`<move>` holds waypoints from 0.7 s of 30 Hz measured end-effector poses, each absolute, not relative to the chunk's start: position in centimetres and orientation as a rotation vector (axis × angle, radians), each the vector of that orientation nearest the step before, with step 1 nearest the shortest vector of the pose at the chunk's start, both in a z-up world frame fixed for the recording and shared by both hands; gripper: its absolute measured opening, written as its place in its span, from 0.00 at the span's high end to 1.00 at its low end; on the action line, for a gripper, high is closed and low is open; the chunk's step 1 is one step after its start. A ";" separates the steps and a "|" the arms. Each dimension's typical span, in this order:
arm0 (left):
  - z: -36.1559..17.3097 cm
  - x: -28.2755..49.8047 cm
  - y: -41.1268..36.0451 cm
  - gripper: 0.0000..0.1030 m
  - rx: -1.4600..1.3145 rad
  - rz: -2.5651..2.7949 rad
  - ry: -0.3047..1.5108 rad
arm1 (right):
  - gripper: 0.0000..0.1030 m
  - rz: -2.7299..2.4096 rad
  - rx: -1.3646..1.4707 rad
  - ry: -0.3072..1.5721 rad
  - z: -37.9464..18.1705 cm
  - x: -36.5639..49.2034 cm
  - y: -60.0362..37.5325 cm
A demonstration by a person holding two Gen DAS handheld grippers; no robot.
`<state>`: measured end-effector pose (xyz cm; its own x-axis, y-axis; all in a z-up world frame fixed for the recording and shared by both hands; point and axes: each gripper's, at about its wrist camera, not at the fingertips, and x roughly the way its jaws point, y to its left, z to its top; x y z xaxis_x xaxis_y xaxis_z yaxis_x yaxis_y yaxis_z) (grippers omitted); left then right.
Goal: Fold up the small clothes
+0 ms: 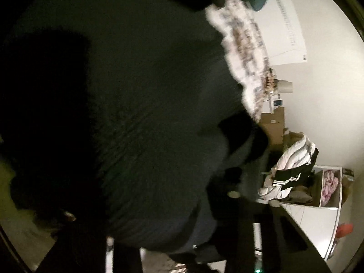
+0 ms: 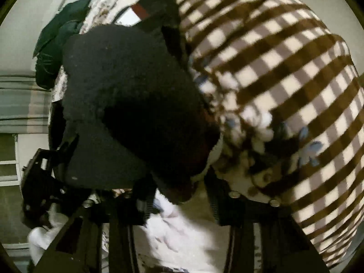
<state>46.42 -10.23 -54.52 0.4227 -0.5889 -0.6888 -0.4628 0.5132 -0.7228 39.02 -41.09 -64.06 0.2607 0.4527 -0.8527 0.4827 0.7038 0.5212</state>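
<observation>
Both tilt steeply down: right hand-held gripper (image 2: 182, 207) grasps a dark garment (image 2: 127, 104); left's state can't be told.

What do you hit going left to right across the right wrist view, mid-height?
Grey striped curtain → dark green cushion → black fleecy garment → brown-and-white checked fabric.

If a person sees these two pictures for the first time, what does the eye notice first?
In the right wrist view, a brown and white checked cloth fills the right side, with a dark fuzzy garment in the middle. In the left wrist view, a dark ribbed cloth covers most of the picture, and a pile of clothes lies at the right.
</observation>
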 end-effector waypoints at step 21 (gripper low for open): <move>-54.1 43.2 -9.5 0.42 -0.755 -0.176 1.447 | 0.32 -0.104 0.361 1.379 -55.9 38.9 -41.5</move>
